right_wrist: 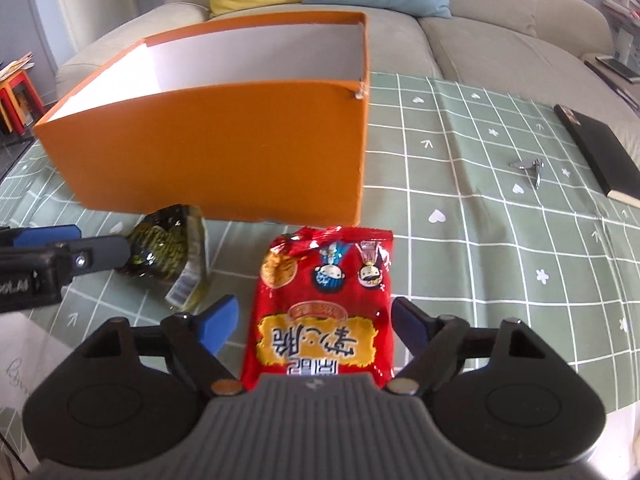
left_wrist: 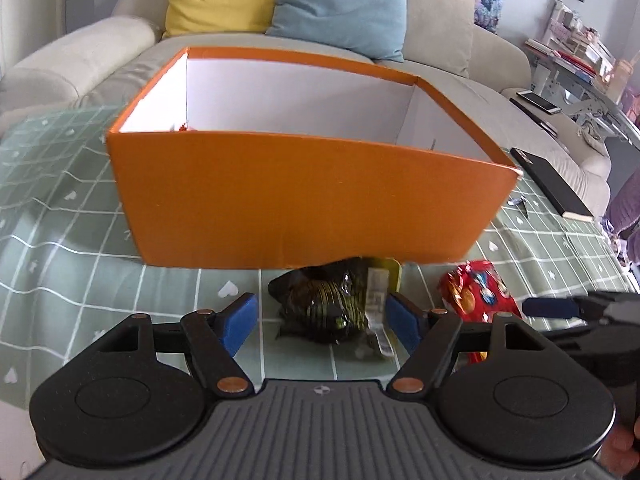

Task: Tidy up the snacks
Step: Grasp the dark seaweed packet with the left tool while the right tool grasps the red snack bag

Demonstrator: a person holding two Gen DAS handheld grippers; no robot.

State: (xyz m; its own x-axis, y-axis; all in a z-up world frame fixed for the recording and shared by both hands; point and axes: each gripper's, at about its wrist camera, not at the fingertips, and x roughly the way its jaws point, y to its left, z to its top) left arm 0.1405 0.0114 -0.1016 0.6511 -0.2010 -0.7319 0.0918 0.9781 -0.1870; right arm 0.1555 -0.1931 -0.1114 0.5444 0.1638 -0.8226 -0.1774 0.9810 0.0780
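An open orange box [left_wrist: 304, 196] with a white inside stands on the green checked tablecloth; it also shows in the right wrist view [right_wrist: 224, 148]. A dark green-black snack bag [left_wrist: 332, 304] lies in front of it, between the open blue fingers of my left gripper [left_wrist: 322, 322], which straddle it without clamping. A red snack bag [right_wrist: 324, 308] lies flat between the open fingers of my right gripper [right_wrist: 314, 322]. The red bag [left_wrist: 476, 288] lies right of the dark bag [right_wrist: 168, 244]. A small red item peeks inside the box's left corner.
A black book [right_wrist: 600, 152] lies at the table's right edge with a small metal object [right_wrist: 530, 168] beside it. A beige sofa [left_wrist: 440, 24] with yellow and blue cushions stands behind the table. A white paper [right_wrist: 24, 364] lies at the near left.
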